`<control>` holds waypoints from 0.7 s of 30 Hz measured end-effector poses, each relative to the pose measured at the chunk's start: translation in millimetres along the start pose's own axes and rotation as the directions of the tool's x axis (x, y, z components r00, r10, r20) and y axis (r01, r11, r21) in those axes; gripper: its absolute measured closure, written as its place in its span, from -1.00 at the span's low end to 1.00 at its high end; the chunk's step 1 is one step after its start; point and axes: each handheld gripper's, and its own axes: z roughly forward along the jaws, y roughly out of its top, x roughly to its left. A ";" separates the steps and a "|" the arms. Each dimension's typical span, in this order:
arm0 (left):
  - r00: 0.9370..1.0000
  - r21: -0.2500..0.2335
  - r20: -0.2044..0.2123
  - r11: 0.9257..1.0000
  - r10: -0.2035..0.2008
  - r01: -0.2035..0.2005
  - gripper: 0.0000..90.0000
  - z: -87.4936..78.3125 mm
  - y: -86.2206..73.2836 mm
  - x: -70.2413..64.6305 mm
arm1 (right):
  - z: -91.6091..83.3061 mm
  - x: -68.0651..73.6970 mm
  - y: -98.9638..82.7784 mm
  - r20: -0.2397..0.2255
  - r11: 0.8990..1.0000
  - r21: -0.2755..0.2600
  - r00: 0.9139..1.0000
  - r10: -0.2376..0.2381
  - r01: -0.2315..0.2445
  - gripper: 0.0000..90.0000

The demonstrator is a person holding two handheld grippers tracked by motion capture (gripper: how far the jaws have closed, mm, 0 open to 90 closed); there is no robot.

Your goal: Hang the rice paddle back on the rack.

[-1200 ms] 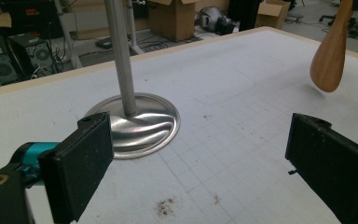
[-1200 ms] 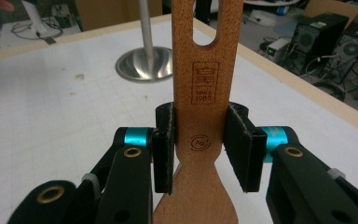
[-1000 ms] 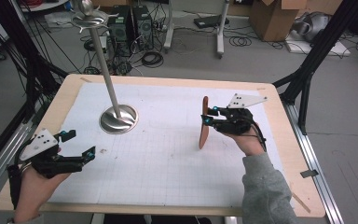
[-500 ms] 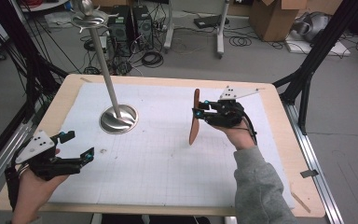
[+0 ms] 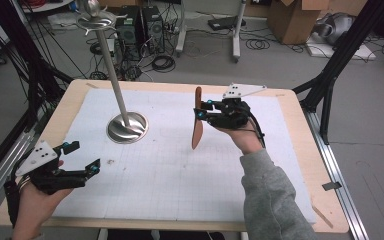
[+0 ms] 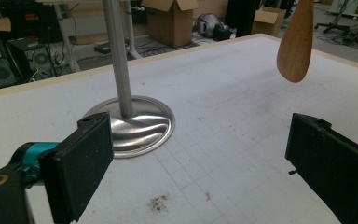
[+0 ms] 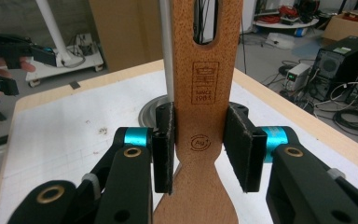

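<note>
- Workshop clutter rings the table point(image 5: 300, 150): cardboard boxes, computer towers and loose cables on a grey floor, with black frame legs at both sides.
- On the table lies one white gridded mat point(image 5: 170, 175), with a small dark smudge on it near the stand's base.
- One metal stand point(image 5: 126, 125) serves as landmark: a round shiny base on the mat and a thin pole rising from it, slightly tilted in the high view, to a metal fitting at its top.
- One wooden spatula point(image 5: 197, 120) hangs in the air to the right of the stand, clear of the mat, its rounded blade end pointing down and its slotted end up.
- Close up in the right gripper view the spatula point(image 7: 204, 93) is pale reddish-brown wood, flat, with a long slot, a burnt-in crest mark and a small round stamp below it, narrowing to a neck under the pads.
- Two grippers are in use, one in each hand.
- Right gripper point(image 5: 202, 114), right of the stand, has its two black pads pressed on the spatula's flat edges, holding it.
- Left gripper point(image 5: 82, 159), in front of the stand and near the table's front left corner, has its jaws spread wide with nothing between them.
- From the left gripper view the spatula's blade point(image 6: 297, 42) shows beyond the stand's base, up to the right.
</note>
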 end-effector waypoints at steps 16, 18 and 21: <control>1.000 -0.008 0.008 1.000 -0.015 0.016 -0.82 -5.0 -2.7 1.3 | 21.4 10.5 33.6 -0.039 0.999 -0.005 0.999 -0.035 0.035 0.44; 1.000 -0.004 0.006 1.000 -0.019 0.019 -0.82 -5.4 -3.7 1.6 | 24.2 10.7 36.0 -0.036 0.999 -0.004 0.999 -0.039 0.039 0.44; 1.000 0.004 0.001 1.000 -0.021 0.021 -0.82 -4.7 -5.4 1.9 | 28.5 12.4 41.0 -0.036 0.999 0.001 0.998 -0.043 0.043 0.44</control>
